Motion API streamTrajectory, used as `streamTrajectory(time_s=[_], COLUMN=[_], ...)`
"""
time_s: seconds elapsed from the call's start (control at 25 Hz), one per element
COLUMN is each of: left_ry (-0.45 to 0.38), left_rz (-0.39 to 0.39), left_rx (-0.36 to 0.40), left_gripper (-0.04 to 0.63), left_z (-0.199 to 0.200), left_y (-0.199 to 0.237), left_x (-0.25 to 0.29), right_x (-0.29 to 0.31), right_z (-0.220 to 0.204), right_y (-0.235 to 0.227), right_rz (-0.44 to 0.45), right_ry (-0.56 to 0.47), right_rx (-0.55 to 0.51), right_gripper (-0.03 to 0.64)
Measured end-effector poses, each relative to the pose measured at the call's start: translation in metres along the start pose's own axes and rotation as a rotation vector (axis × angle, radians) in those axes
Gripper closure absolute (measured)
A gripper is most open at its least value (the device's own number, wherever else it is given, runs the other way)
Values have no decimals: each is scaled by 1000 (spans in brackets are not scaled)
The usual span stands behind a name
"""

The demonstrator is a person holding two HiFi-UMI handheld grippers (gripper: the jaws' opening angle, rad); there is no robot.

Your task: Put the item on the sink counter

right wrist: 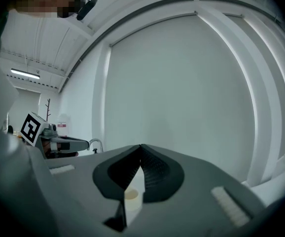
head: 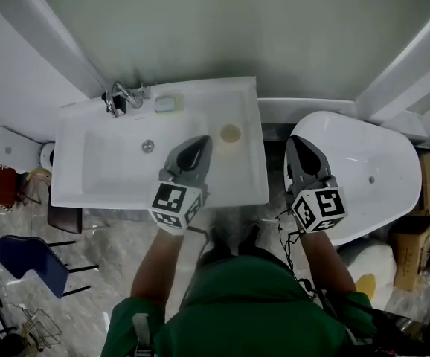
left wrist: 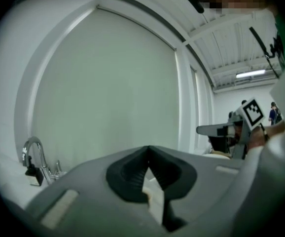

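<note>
The white bench (head: 246, 178) takes up the middle of the head view, its basin (head: 114, 162) sunk in the left part. A white tub (head: 364, 151) stands off its right edge.

The left tongs (head: 202, 141) hang over the bench's right part, tips just left of the item and clear of it. In the left gripper view the jaws meet at the tip with nothing between them. The right tongs (head: 293, 141) are off the bench, over the near end of the tub, also pinched together and empty.

The tap (head: 122, 95) sits at the back edge towards the left corner, with a small soap dish (head: 168, 103) beside it.

The item (head: 230, 133), a small pale yellow round, lies flat on the bench near the right edge, back of the middle.

By the look of it the placing is done, and the step in hand is the withdrawal. The next move calls only for bringing both tongs away without brushing the item
</note>
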State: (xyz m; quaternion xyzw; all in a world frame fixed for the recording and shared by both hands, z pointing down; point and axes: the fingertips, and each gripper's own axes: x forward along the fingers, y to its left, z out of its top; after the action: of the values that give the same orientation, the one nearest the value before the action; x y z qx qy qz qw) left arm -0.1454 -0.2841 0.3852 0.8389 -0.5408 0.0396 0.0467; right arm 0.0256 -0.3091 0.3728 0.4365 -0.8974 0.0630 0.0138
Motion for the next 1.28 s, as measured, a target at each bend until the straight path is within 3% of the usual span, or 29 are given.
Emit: streamTrajectory(time_s=[0.24,0.64,1.28], left_ry=[-46,-120,-129], left_rz=[38,124,138], left_rx=[22,74,101], left_gripper=[597,597,595], left_z=[29,82,87], left_y=[-5,7,6], left_x=[-19,-39,-38], right_x=[-4,-15,-18], right_z=[29,80,94], right_y=[19,26,28], right_rz=[61,73,83], right_ry=[-50,-153,-181], right_rx=[-43,-88,-118], right_gripper=[620,620,620])
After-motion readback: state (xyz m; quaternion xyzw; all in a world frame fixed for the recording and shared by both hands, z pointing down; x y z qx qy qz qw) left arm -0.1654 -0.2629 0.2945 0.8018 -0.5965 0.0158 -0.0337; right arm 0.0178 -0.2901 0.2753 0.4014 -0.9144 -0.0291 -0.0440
